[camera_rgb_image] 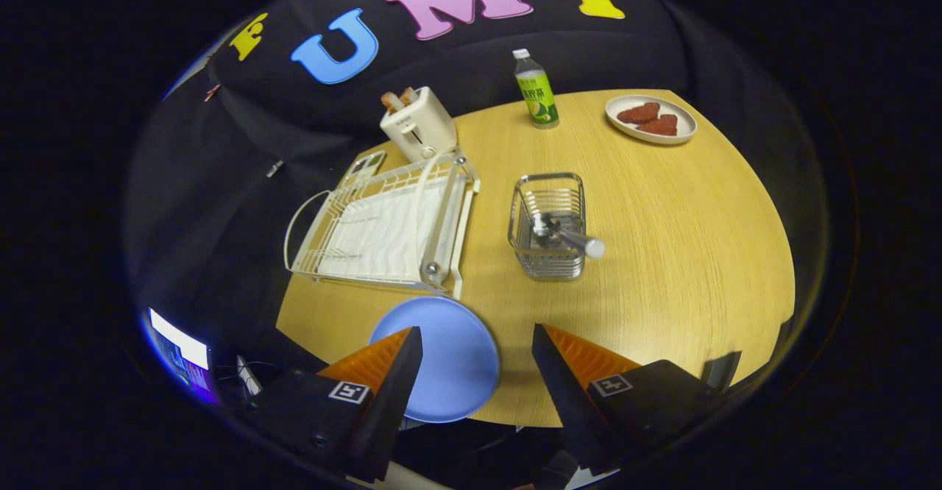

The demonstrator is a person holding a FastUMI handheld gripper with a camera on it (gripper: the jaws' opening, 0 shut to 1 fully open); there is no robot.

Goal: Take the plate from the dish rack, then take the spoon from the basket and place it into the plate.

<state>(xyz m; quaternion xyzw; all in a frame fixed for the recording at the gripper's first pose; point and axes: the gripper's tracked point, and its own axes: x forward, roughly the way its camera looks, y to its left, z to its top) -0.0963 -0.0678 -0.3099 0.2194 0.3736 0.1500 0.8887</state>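
Round wooden table [662, 254] carries everything. White wire dish rack [383, 229] sits toward its left side, flat drain mat inside, no dishes in it. Blue plate [449, 361] lies flat on the table just in front of the rack's near corner, at the table's near edge, partly behind the left finger and reaching into the gap between the two fingers. Gripper [478, 335] hangs above the near edge with fingers spread wide, nothing held; neither finger presses on the plate. Cream toaster [419, 123] stands behind the rack with toast in its slots. Wire basket [548, 225] stands mid-table, right of the rack and beyond the fingers, apart from the plate. Spoon [570, 238] rests inside the basket, tilted, its handle poking over the right rim. Small white plate [651, 118] with two dark red pieces sits at the far right. Green bottle [536, 91] stands upright at the far edge, between toaster and small plate.
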